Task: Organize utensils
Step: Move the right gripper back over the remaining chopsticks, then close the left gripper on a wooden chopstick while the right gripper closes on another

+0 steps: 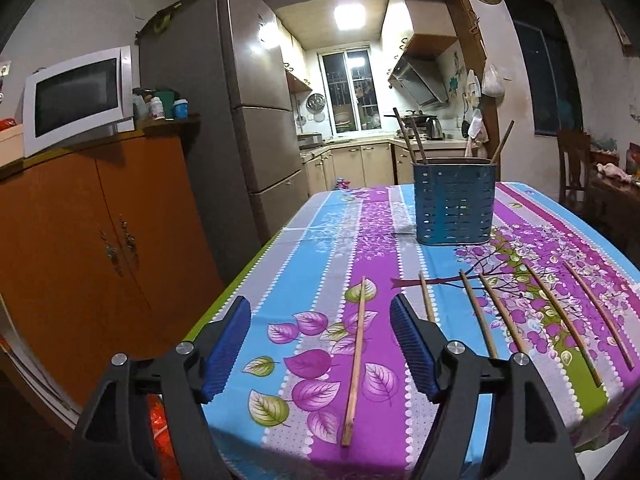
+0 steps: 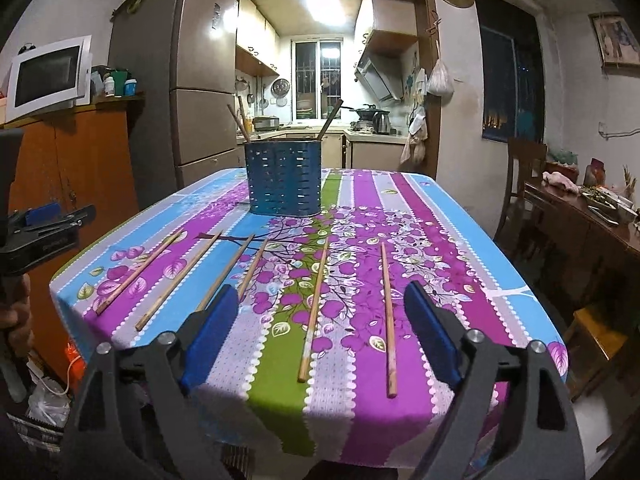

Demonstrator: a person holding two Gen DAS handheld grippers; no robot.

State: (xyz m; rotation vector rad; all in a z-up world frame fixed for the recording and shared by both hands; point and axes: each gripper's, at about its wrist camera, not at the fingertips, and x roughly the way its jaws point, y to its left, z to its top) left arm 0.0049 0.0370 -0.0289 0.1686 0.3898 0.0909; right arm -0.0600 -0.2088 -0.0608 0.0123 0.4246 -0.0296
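Observation:
Several wooden chopsticks lie side by side on the striped floral tablecloth (image 2: 452,220). The leftmost chopstick (image 1: 356,360) lies below and between the wide-apart blue pads of my left gripper (image 1: 320,308), which is open and holds nothing. My right gripper (image 2: 322,292) is open too, above the near table edge, with two chopsticks (image 2: 314,312) (image 2: 388,320) lying under the gap and untouched. A blue perforated utensil holder (image 1: 454,204) (image 2: 284,178) stands at the table's far end. Three chopsticks (image 1: 404,132) (image 2: 332,118) stick out of it.
An orange wooden cabinet (image 1: 100,232) with a white microwave (image 1: 76,96) stands left of the table, a fridge (image 1: 240,100) behind it. A wooden chair (image 2: 520,176) and a cluttered sideboard (image 2: 592,216) are to the right. A hand (image 2: 16,320) holds the left gripper's body (image 2: 44,232).

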